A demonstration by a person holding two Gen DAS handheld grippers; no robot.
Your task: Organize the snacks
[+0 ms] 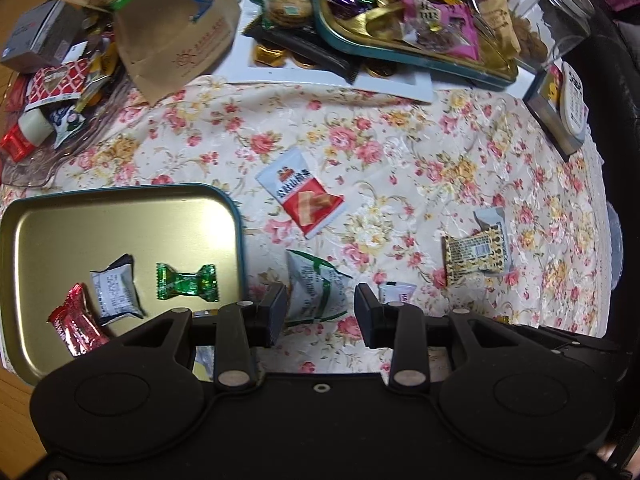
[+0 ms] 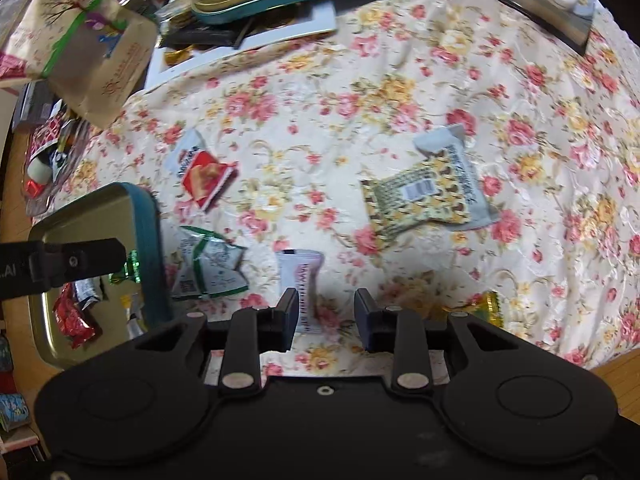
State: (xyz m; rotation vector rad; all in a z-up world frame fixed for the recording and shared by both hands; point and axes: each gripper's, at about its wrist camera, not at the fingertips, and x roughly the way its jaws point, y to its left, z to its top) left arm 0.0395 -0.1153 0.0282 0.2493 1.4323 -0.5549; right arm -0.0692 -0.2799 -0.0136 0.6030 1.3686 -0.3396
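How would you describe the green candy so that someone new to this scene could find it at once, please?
Start at the gold tray with the blue rim at the near left edge of the floral cloth. Three snacks lie in it: a red packet, a white packet, and the green candy on the right. It alone is shiny green foil, twisted at both ends like a bow.

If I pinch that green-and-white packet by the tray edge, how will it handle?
The green-and-white packet looks crumpled and torn open, so it will probably flop and crush rather than hold shape. It seems thin and light, likely sliding on the floral cloth if nudged. Contents might spill.
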